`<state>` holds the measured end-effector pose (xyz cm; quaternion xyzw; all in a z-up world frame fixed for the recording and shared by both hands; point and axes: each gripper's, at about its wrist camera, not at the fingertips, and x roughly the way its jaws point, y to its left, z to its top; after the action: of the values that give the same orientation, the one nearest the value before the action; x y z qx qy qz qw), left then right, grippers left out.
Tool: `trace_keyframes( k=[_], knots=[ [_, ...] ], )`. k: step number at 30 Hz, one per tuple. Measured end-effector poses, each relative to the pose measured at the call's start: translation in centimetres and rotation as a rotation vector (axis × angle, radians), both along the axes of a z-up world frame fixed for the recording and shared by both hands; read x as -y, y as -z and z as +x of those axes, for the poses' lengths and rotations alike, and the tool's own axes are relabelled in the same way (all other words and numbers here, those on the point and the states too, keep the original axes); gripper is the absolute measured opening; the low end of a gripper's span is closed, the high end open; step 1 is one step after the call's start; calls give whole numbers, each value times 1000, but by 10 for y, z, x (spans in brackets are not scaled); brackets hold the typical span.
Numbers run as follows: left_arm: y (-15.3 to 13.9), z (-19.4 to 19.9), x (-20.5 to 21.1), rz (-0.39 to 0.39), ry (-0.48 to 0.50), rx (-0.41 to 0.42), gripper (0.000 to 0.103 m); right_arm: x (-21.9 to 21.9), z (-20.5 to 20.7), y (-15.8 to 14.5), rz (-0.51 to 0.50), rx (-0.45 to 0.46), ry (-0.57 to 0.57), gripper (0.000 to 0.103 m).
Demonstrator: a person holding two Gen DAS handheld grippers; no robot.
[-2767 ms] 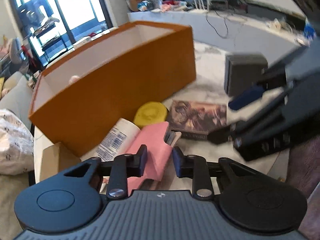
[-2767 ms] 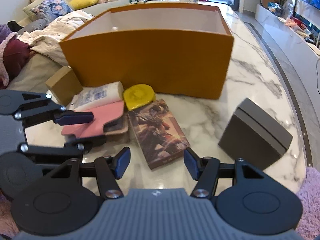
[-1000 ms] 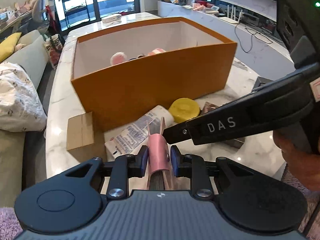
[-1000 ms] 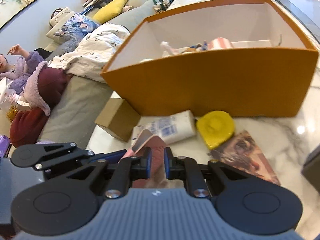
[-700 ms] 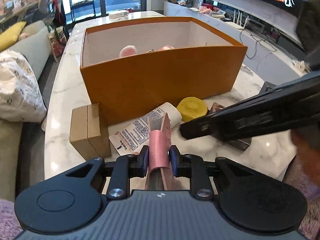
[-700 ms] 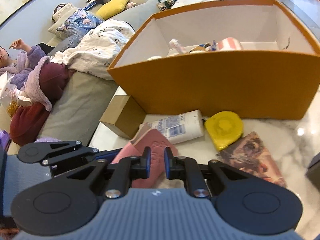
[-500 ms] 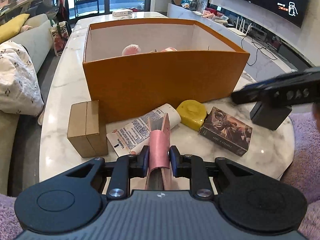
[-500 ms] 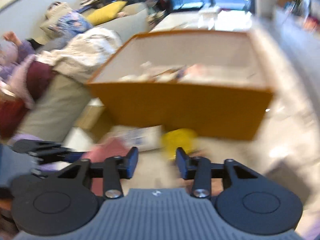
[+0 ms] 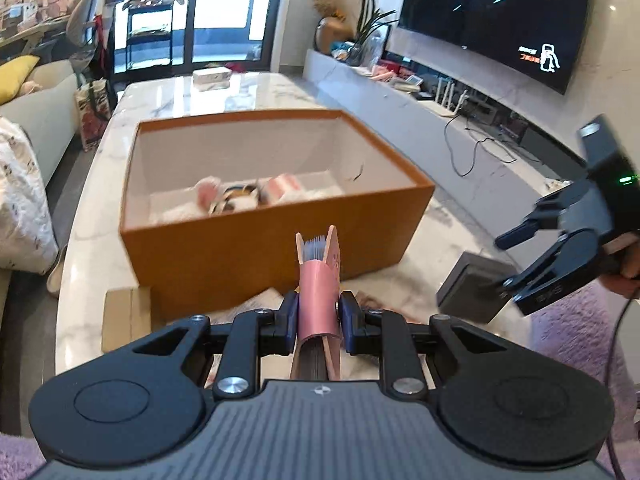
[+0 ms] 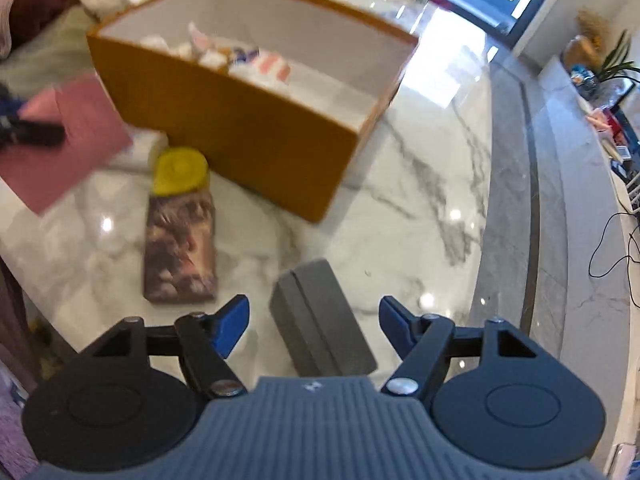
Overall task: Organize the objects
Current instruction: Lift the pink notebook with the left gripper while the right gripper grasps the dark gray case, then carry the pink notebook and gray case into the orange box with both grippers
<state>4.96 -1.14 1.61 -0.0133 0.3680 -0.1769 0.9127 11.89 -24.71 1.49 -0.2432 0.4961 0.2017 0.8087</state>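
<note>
Marble tabletop (image 10: 420, 168) carries an orange box (image 9: 272, 256) just ahead of the left gripper (image 9: 319, 314), whose jaws pinch a pink notebook (image 9: 319, 300) upright between them. Spread wide, having just been opening, the right gripper (image 10: 314, 322) hangs over a grey box (image 10: 320, 320) lying between its jaws, untouched. Beyond its left jaw lie a picture-covered box (image 10: 180, 248) and a yellow disc (image 10: 180, 172). Things inside the orange box are blurred.
</note>
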Motion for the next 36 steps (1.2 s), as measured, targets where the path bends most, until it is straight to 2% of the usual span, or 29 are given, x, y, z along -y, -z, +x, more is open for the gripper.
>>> trace_keyframes(
  k=[3,7,11,14,19,27,32,34,36],
  knots=[
    [-6,3,8,-4,15,10,24,3,9,12,-17,-74,-25,69],
    [-14,8,17,-7,27,25,24,4,20,21,-7,-150,-33,51],
    [-21,17,19,-28,27,29,24,8,18,20,34,-190,-36,40],
    [-25,27,21,-42,26,34,24,10,14,18,46,-198,-27,38],
    [-35,45,18,-89,26,49,24,18,11,0,109,-154,21,37],
    [-52,85,6,-185,-53,75,24,30,17,-81,350,4,85,37],
    [-51,122,4,-298,-101,43,24,26,49,-117,509,84,165,37],
    [-44,137,5,-341,-111,20,24,22,68,-118,554,100,216,37],
    [-35,154,10,-349,-122,-4,24,17,89,-113,583,87,270,37]
  ],
)
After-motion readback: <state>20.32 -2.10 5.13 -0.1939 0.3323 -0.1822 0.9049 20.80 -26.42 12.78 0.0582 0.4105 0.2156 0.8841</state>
